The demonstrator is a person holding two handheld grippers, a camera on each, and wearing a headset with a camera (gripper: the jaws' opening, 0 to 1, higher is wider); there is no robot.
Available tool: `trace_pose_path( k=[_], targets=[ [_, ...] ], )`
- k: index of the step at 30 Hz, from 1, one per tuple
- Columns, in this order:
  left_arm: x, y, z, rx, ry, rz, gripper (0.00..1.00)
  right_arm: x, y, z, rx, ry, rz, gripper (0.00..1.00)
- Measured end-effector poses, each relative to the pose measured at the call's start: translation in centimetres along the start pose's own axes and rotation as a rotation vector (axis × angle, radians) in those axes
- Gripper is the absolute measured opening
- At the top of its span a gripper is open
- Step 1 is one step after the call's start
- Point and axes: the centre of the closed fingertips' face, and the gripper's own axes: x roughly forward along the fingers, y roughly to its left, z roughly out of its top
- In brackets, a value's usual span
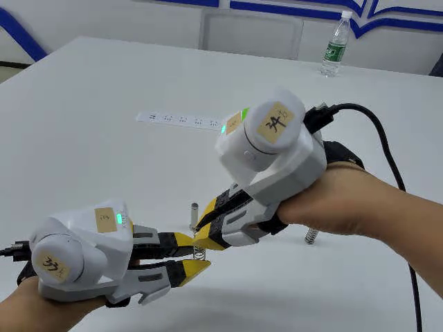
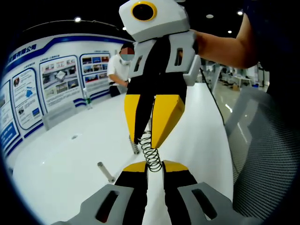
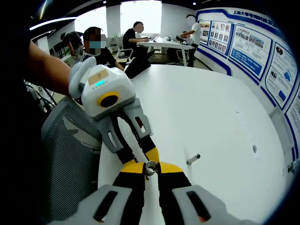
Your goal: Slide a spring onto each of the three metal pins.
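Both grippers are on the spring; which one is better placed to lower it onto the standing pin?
Right, probably: the right gripper holds the spring from above, beside the pin; the left gripper pinches its lower end.

- Silver coil spring [image 2: 151,151] spans the gap between left claw [image 2: 154,168] and right claw [image 2: 147,140], one end pinched in each.
- Bare metal pin [image 1: 194,214] stands upright on the white surface [image 1: 104,124], just behind.
- Second spring [image 1: 311,236] stands upright, well apart.
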Motion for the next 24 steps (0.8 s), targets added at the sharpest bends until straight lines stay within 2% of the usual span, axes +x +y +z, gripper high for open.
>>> trace_pose_path(
  k=[8,19,24],
  targets=[
    [-0.4,0.7,0.3,-0.087,-0.023,0.02,0.25,0.0,-0.2,0.1,-0.009,0.011,-0.004,0.11],
    [-1.9,2.2,-0.3,-0.166,-0.035,0.086,0.42,-0.5,-1.5,0.3,0.006,-0.001,-0.032,0.11],
    [-2.4,2.8,-0.6,-0.195,-0.04,0.12,0.49,-0.6,-2.5,0.4,0.009,-0.009,-0.065,0.11]
  ],
)
